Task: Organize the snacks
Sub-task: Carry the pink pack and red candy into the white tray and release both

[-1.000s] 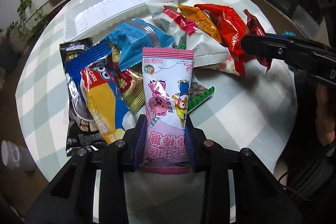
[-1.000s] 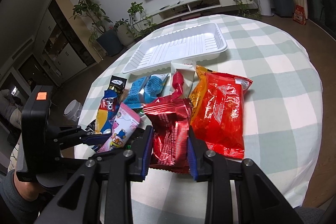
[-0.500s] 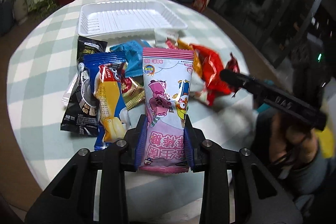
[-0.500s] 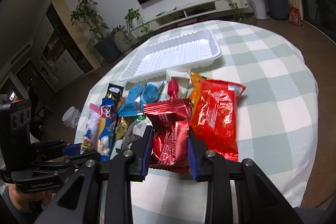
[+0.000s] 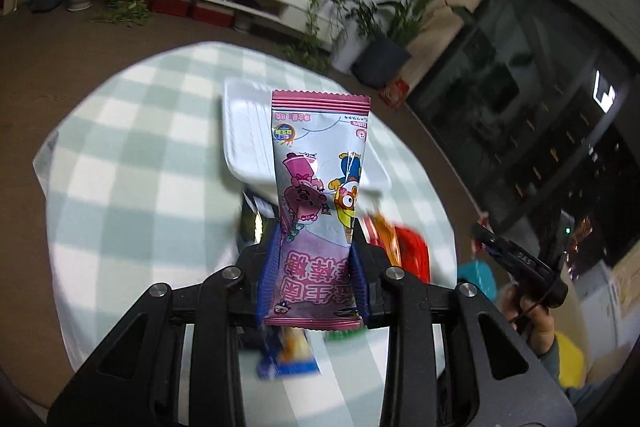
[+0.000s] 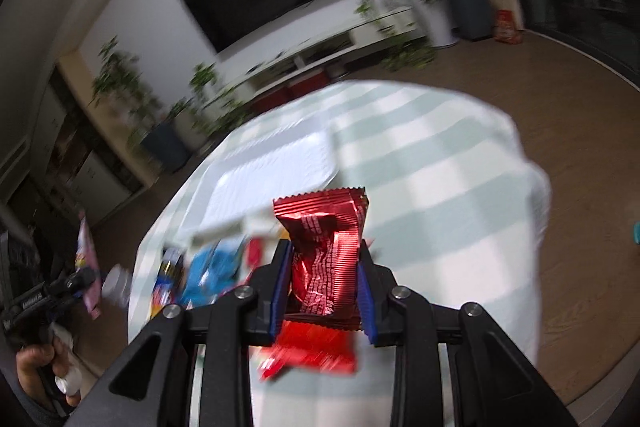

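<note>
My left gripper (image 5: 314, 277) is shut on a pink cartoon snack packet (image 5: 318, 203) and holds it upright, raised above the table. My right gripper (image 6: 323, 291) is shut on a dark red foil packet (image 6: 326, 263), also raised. The white plastic tray (image 5: 248, 143) lies at the table's far side; it also shows in the right wrist view (image 6: 268, 183). The remaining snacks lie below: orange and red packets (image 5: 400, 243), a blue packet (image 6: 214, 267) and a bright red bag (image 6: 316, 351). The left gripper with its pink packet shows at the left of the right wrist view (image 6: 86, 267).
The round table has a green-and-white checked cloth (image 5: 132, 163). The right gripper and hand show at the right of the left wrist view (image 5: 516, 263). Potted plants (image 5: 384, 63), a TV wall and a low cabinet stand beyond. Both views are motion-blurred.
Both grippers have lifted their packets off the table and tilted up toward the tray; the snack pile has dropped low in both views. Neither grip has changed.
</note>
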Demonstrator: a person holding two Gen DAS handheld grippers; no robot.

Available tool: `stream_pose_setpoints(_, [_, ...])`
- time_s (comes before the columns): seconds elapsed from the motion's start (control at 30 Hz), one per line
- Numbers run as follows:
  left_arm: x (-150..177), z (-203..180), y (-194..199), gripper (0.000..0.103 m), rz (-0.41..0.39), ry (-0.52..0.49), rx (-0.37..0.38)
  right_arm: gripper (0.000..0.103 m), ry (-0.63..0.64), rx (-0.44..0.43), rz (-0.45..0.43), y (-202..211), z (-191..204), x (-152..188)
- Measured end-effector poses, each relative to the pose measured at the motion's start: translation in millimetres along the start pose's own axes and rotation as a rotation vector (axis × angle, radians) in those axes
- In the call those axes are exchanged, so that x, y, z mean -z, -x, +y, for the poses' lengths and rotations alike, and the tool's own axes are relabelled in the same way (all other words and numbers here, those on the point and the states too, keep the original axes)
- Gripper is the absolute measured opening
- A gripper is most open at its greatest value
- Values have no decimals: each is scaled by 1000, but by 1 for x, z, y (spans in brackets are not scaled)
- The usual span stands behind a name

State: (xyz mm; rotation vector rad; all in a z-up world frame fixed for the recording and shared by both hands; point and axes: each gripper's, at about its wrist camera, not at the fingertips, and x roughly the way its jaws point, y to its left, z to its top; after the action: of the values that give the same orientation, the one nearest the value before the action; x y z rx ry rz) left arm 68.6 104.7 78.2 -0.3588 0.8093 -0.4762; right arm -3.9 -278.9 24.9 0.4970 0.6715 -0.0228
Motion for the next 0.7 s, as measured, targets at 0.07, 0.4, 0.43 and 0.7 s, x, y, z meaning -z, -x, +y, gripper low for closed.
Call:
stream_pose_setpoints(0.07, [-23, 3, -2, 29, -17, -12, -8, 32, -35, 34, -31, 0, -13, -23])
stream_pose_setpoints(0.4, [-111, 1, -83, 30, -18, -3, 11, 32, 85, 30, -122, -43, 28, -132])
stream_pose_setpoints(0.43, [-115, -1, -93, 30, -9, -11, 2, 32, 104, 24, -115, -51, 36, -134])
stream_pose_setpoints(0.7, [-113, 13, -165, 30, 86, -40, -92, 32, 332, -5, 104, -168, 98, -107])
